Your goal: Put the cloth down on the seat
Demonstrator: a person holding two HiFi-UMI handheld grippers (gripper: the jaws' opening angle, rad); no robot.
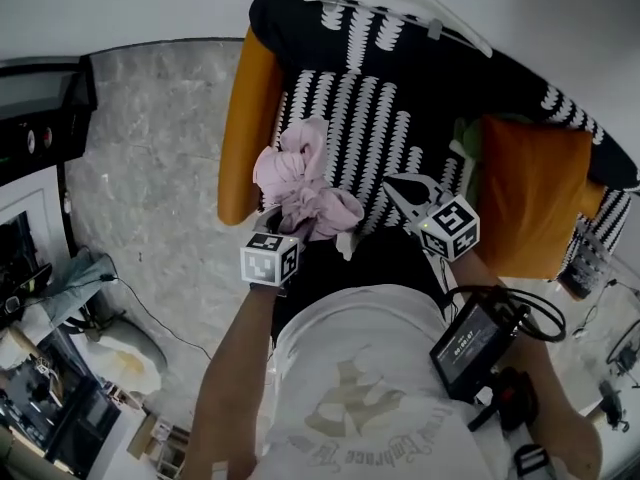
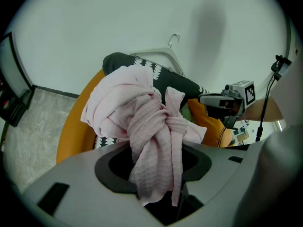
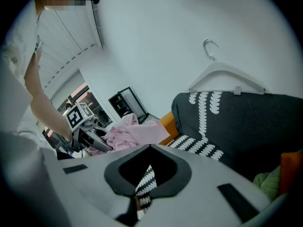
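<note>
A bunched pink cloth (image 1: pixel 300 180) hangs over the left part of the seat (image 1: pixel 375 138), which has a black cover with white leaf stripes. My left gripper (image 1: pixel 291 220) is shut on the cloth from below, and its fingertips are hidden in the folds. In the left gripper view the knotted cloth (image 2: pixel 142 126) runs down between the jaws of the left gripper (image 2: pixel 161 178). My right gripper (image 1: pixel 407 192) hovers open over the seat to the right of the cloth, nothing between its fingers. The right gripper view shows the cloth (image 3: pixel 130 135) at left, with only seat cover below.
The chair has orange sides (image 1: pixel 250 118) and an orange cushion (image 1: pixel 530 203) at the right with something green (image 1: pixel 465 140) beside it. A white hanger (image 1: pixel 400 3) lies on the chair back. Grey stone floor (image 1: pixel 150 168) and dark furniture (image 1: pixel 40 108) are to the left.
</note>
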